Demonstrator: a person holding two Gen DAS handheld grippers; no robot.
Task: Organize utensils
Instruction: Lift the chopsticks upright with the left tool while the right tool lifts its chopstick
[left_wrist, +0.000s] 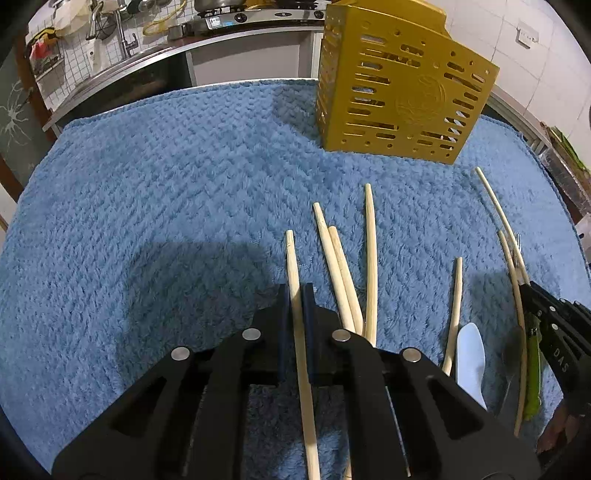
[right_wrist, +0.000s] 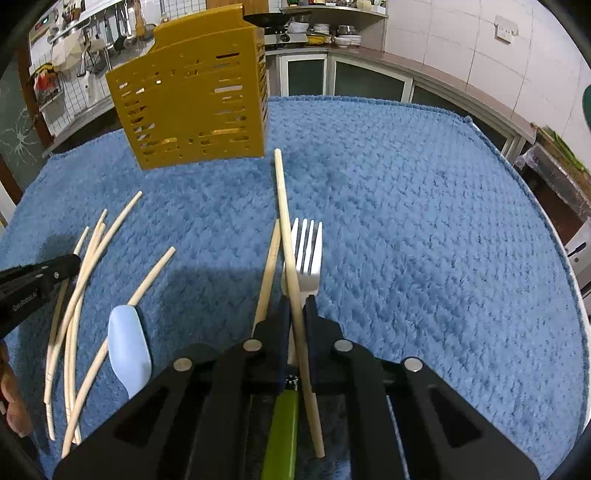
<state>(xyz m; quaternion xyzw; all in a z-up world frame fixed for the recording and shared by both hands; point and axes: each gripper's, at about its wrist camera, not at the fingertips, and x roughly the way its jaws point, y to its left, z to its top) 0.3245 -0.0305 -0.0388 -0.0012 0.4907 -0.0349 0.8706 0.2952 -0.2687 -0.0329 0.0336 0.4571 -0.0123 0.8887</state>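
A yellow slotted utensil holder (left_wrist: 399, 85) stands at the far side of a blue towel (left_wrist: 166, 184); it also shows in the right wrist view (right_wrist: 192, 96). My left gripper (left_wrist: 295, 291) is shut on a wooden chopstick (left_wrist: 291, 266). Several loose chopsticks (left_wrist: 347, 266) lie just to its right. My right gripper (right_wrist: 297, 302) is shut on another chopstick (right_wrist: 282, 206). Under it lie a white fork (right_wrist: 306, 251), a further chopstick (right_wrist: 267, 273) and a green-handled utensil (right_wrist: 282, 432). A pale blue spatula (right_wrist: 129, 350) lies to the left.
The towel's edge (right_wrist: 498, 147) curves along the right side. A kitchen counter with a sink and stove (left_wrist: 184, 33) runs behind the table. The left gripper's body shows at the left edge of the right wrist view (right_wrist: 33, 284).
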